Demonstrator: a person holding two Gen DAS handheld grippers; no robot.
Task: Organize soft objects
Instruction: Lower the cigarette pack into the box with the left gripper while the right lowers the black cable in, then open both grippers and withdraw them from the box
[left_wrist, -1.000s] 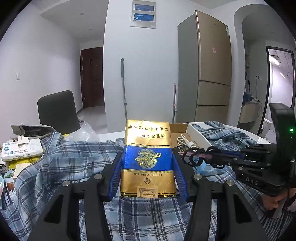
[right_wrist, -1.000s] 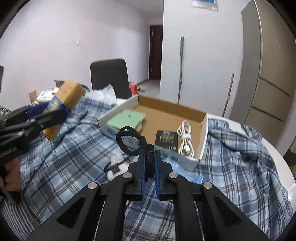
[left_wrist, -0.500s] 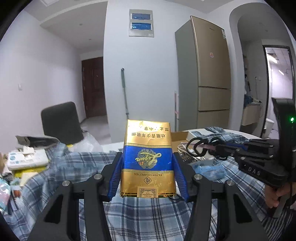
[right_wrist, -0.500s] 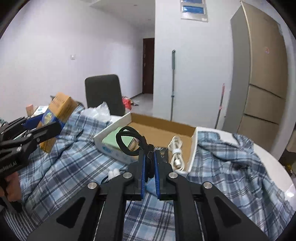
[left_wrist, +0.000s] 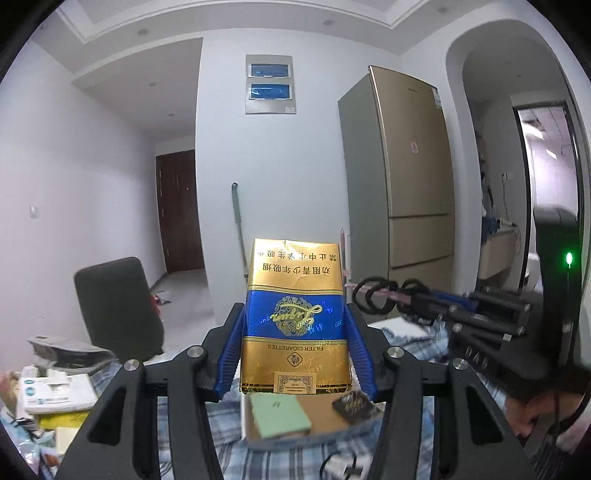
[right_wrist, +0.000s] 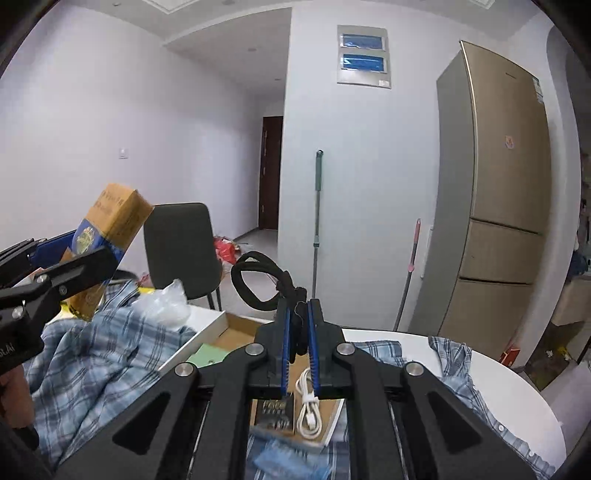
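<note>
My left gripper (left_wrist: 295, 354) is shut on a gold and blue cigarette pack (left_wrist: 295, 317), held upright in the air above the open cardboard box (left_wrist: 321, 413). The pack also shows in the right wrist view (right_wrist: 107, 229). My right gripper (right_wrist: 298, 347) is shut on black hair ties (right_wrist: 258, 284), looped above its fingertips; they also show in the left wrist view (left_wrist: 373, 299). Both grippers hang over the box (right_wrist: 236, 332), which holds a green notepad (left_wrist: 279, 415), a dark packet (right_wrist: 273, 410) and a white cable (right_wrist: 308, 402). A blue plaid shirt (right_wrist: 96, 354) lies around the box.
A round white table (right_wrist: 509, 384) carries everything. A dark chair (right_wrist: 177, 247) stands behind it, with a clear plastic bag (right_wrist: 166, 306) beside. Papers and boxes (left_wrist: 55, 391) pile at the left. A fridge (right_wrist: 495, 206) and a mop (right_wrist: 317, 221) stand by the far wall.
Both grippers have risen and tilted upward, holding their objects. The left gripper with the pack now hangs over the box; the table sits lower in both views.
</note>
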